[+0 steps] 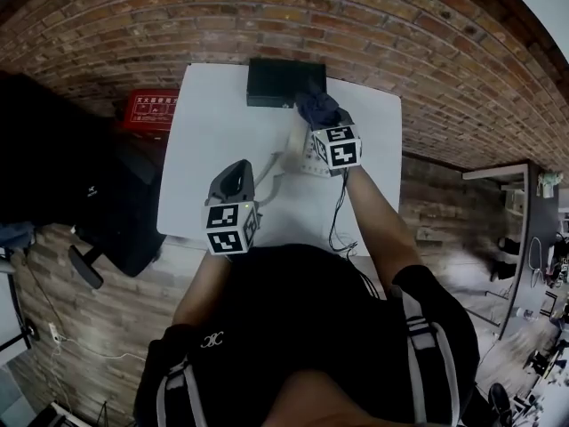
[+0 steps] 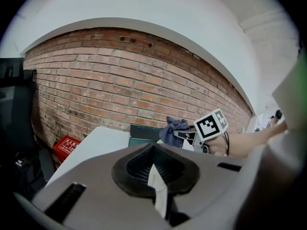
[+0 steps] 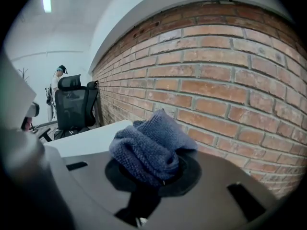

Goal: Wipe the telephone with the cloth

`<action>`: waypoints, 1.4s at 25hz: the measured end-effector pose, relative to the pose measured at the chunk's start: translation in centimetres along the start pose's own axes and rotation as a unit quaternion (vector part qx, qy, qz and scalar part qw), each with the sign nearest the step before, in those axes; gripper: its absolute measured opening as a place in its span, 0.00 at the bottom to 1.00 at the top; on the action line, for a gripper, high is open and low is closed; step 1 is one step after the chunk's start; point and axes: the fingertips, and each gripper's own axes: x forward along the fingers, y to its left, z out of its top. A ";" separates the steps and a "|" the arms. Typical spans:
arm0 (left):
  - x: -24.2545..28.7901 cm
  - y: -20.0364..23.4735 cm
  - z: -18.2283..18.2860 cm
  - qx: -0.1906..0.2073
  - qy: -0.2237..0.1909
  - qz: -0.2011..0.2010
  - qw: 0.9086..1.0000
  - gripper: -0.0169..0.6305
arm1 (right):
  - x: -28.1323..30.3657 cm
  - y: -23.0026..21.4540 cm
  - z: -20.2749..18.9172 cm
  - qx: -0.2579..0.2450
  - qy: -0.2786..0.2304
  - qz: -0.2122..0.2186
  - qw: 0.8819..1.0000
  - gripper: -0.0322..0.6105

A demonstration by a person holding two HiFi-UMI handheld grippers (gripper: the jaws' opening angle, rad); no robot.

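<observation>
The pale telephone lies on the white table, partly under my right gripper. My right gripper is shut on a bunched blue cloth, which hangs above the phone's far end. The left gripper view shows that cloth and the right gripper from the side. My left gripper is near the table's front, left of the phone. A thin white piece, apparently the phone's handset, sits pinched in its jaws. A cable trails off the front edge.
A dark flat box stands at the table's far edge against the brick wall. A red box lies on the floor to the left. A black office chair is left of the table. A person stands far off.
</observation>
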 end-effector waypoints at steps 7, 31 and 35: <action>0.3 1.3 -0.3 -0.029 -0.004 0.038 0.999 0.01 | 3.7 0.3 -2.2 0.011 0.044 0.049 0.998 0.12; -0.6 2.1 -2.0 -0.046 0.004 0.052 0.998 0.01 | 2.3 4.9 -6.3 0.058 0.022 0.133 0.989 0.12; -0.5 1.7 -2.0 -0.043 0.005 0.049 0.998 0.01 | 0.8 6.4 -7.7 0.054 0.023 0.144 0.988 0.12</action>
